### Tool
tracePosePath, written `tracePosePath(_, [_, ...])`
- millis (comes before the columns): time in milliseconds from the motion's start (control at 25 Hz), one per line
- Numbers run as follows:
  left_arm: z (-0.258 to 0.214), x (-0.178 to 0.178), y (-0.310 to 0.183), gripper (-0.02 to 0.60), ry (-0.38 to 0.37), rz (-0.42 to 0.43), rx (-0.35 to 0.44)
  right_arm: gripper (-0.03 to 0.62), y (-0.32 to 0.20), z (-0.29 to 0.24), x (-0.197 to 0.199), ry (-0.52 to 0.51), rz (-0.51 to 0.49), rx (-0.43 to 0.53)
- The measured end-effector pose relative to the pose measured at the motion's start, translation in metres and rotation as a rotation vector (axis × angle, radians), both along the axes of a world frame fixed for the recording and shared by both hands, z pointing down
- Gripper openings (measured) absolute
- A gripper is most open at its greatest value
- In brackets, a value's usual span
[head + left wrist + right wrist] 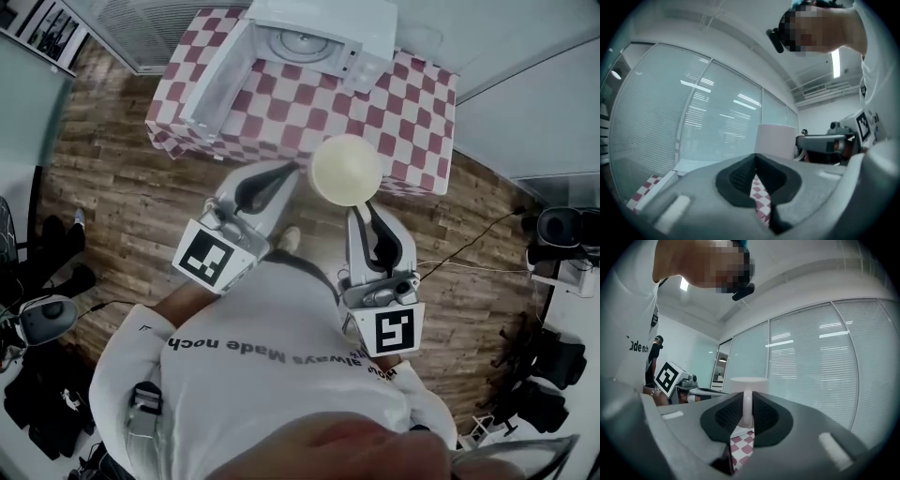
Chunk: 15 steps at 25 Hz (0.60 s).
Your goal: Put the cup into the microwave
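Clamping the cup [346, 170] by its handle, the right gripper [364, 214] hung short of the open microwave [309, 42]; left gripper [277, 180] clenched empty.

From the head, the scene is viewed steeply downward, from well above the checkered table [412, 122] and microwave [309, 42]. Each gripper view is set close behind its own jaws and tilted upward toward the glazed wall [693, 117] — the cup [346, 170] is shared by all three.

Rear of microwave [375, 28] clipped by head view's top edge
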State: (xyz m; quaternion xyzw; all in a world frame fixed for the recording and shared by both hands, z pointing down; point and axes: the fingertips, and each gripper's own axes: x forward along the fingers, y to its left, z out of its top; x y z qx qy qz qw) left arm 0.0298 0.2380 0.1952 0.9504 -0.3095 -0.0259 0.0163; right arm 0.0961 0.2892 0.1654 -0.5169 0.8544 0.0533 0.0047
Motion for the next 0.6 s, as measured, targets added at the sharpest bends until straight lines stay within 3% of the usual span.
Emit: tracePosePath(600, [0.005,0.000,-0.092,0.003,-0.004,-0.031,-0.012,0.043,-0.092,0.006,0.004,0.033,-0.046,-0.001])
